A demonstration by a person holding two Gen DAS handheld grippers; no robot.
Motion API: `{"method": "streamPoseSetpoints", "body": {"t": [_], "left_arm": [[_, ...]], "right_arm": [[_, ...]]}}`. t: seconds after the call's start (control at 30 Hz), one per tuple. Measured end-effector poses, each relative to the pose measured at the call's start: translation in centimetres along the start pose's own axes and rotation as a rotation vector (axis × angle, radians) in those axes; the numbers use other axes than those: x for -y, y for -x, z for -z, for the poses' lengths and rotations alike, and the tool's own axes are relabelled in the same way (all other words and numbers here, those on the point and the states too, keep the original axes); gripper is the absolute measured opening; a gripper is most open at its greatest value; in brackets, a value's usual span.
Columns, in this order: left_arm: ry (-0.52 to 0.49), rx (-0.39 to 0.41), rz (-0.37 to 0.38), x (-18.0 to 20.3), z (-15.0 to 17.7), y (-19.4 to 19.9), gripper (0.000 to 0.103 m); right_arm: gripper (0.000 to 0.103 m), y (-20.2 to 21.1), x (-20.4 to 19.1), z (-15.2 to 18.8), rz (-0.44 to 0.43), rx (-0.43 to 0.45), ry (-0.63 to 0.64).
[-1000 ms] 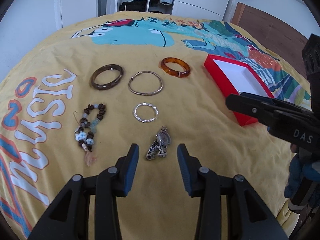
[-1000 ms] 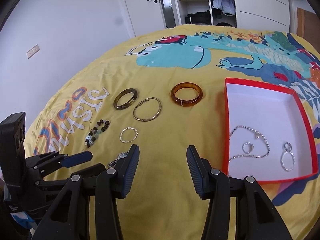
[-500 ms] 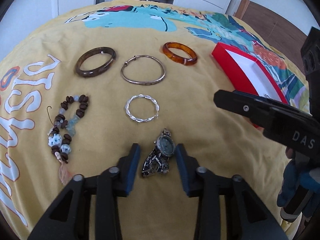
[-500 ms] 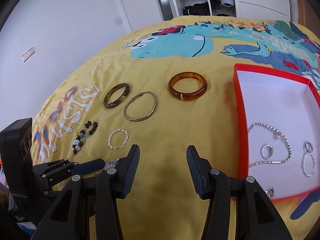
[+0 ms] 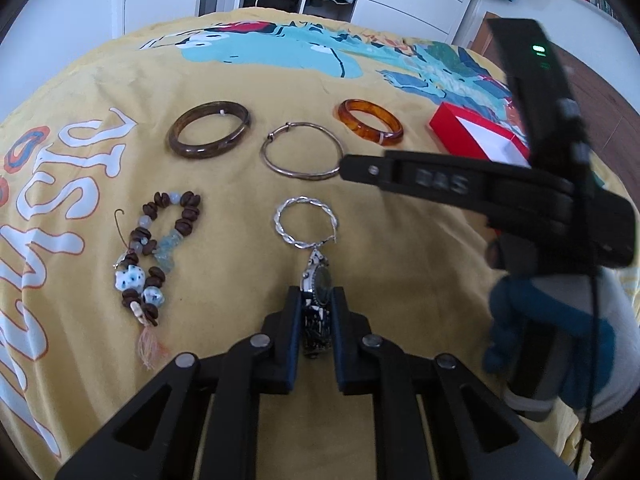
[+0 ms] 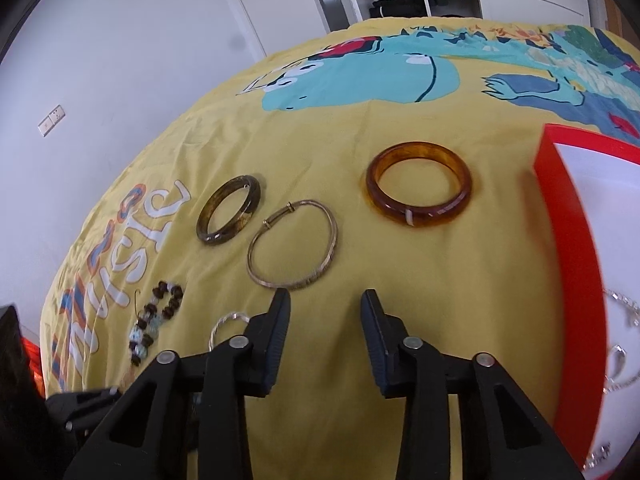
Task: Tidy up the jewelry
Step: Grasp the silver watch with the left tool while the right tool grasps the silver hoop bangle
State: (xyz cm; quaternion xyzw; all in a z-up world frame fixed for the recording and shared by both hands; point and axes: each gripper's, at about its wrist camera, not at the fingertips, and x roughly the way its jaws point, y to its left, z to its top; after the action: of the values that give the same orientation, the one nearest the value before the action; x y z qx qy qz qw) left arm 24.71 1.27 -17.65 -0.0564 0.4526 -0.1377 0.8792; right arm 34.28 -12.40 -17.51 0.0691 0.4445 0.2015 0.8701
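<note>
Jewelry lies spread on the yellow bedspread (image 5: 400,240) of a bed. My left claw (image 5: 316,316) is closing on a beaded wristwatch (image 5: 319,280); its jaws stand narrow, with the watch strap between the pads and the dial sticking out beyond the tips. Just past the watch lies a twisted silver ring (image 5: 306,227), and to its left a brown bead bracelet (image 5: 154,248). Farther away sit a dark brown bangle (image 5: 209,129), a thin metal bangle (image 5: 302,155) and an amber bangle (image 5: 370,121). My right claw (image 6: 325,312) hovers above the bedspread near the thin bangle, its jaws closing with nothing between them. The red box (image 6: 576,264) sits to the right, with silver pieces inside.
</note>
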Motion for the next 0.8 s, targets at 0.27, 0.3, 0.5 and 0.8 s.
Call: {"method": "streamPoseSetpoints", "body": {"t": [0.27,0.3,0.5,0.8], "left_arm": [[0.039,0.017,0.025,-0.9,0.0,0.9,0.012],[0.042,0.02,0.024,-1.0,0.0,1.0,0.012],[0.043,0.026,0.007,-0.8,0.2,1.9,0.012],[0.042,0.059,-0.016,-0.1,-0.3,4.4,0.012]], "right_arm": [[0.015,-3.2,-0.4,-1.7,0.052,-0.033,-0.007],[0.014,-3.3,-0.5,-1.7,0.058,-0.034,-0.003],[0.004,-2.0,-1.0,-1.5,0.099,-0.002,0.035],[0.005,3.9,-1.9,-1.7,0.138,0.062,0.111]]}}
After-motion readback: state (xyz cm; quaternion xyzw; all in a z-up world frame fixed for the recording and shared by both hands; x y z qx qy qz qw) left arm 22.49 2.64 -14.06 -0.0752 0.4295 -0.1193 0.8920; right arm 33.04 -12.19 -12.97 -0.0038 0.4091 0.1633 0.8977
